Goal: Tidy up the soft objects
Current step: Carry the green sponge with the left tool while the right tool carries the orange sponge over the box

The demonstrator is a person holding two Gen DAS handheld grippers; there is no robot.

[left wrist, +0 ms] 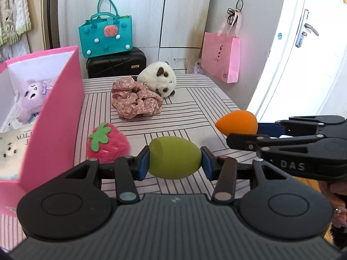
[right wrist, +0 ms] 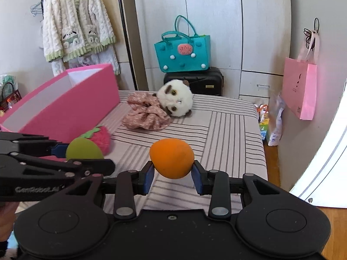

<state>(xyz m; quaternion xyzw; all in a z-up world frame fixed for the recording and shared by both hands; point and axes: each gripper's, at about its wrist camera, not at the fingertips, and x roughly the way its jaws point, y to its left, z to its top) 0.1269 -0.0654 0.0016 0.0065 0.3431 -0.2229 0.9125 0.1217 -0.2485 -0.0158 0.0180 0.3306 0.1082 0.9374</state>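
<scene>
1. The left claw [left wrist: 174, 160] is seen pinching a green egg-shaped sponge [left wrist: 174, 159] between its blue pads, held clear above the striped surface [left wrist: 195, 106].
2. The right claw [right wrist: 172, 170] is seen pinching an orange egg-shaped sponge [right wrist: 172, 157] in the same way, lifted above the near part of the surface.
3. Just beyond the left claw, a fluffy pink strawberry [left wrist: 107, 143] is found lying beside the near right-hand wall of the pink box [left wrist: 54, 108], which stands at the left.
4. Further off, a floral fabric scrunchie [left wrist: 136, 100] is seen with a white plush animal [left wrist: 159, 79] resting against its far side.
5. The step in hand is judged to be the carrying of both sponges towards the box. The next move would call for each claw to be taken left over the box rim and the pads spread only once the sponge is above the open interior; the tall wall must be cleared first.
6. Only in the left wrist view is the box interior shown, with a lilac plush toy [left wrist: 32, 99] already inside. Only in the right wrist view is a fleecy jacket [right wrist: 76, 21] on a hanger shown.
</scene>
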